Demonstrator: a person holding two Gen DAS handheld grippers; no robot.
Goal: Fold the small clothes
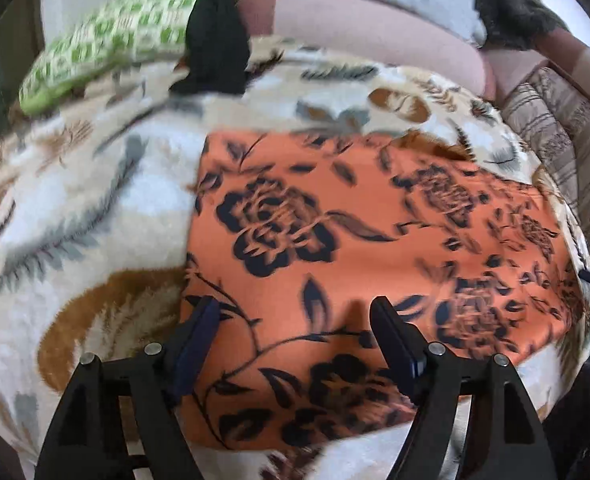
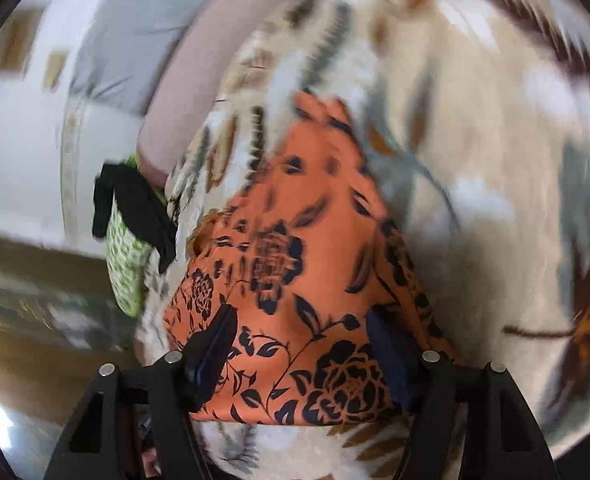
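Orange flowered cloth (image 1: 359, 240): lies flat on a fleecy leaf-print blanket (image 1: 75, 216). Left gripper (image 1: 295, 324) and right gripper (image 2: 301, 334): jaws wide apart above it, holding nothing. Green patterned cloth (image 1: 107, 40): far edge.

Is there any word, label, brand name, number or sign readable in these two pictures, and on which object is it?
None: no readable text shows in either view.
Orange cloth: only a dark flower print, no label in view.
Blanket: leaf pattern only.
Green-and-white cloth: a repeating pattern, blurred, no letters.
Black garment: plain, no tag in view.
Framed pieces on the wall: too blurred to tell.
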